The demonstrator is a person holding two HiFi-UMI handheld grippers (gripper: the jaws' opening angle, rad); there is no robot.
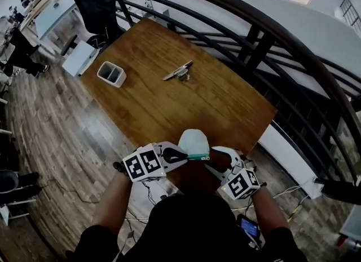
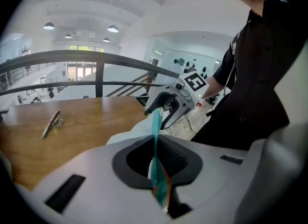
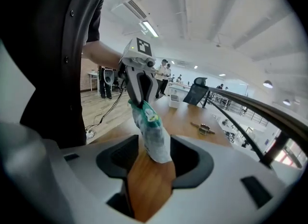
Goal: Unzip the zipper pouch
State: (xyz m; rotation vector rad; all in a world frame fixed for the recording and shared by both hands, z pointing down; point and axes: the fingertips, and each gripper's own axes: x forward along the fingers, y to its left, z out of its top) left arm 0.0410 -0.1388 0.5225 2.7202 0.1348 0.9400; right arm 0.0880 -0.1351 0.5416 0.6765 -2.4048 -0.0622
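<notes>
Person is wearing a black button-front shirt [image 2: 262, 73] with short sleeves [image 2: 225, 71]. Left gripper [image 1: 181, 155] is showing a smooth white moulded shell with a black-lined recess round the jaws and narrow black slots [image 2: 67, 192] set in its top face. Right gripper [image 1: 211, 156] is looking the same: white shell, black lining, black slots. Each is carrying a cube of black-and-white square markers at its near end, left cube [image 1: 142, 164] and right cube [image 1: 242, 184], both white-edged.
</notes>
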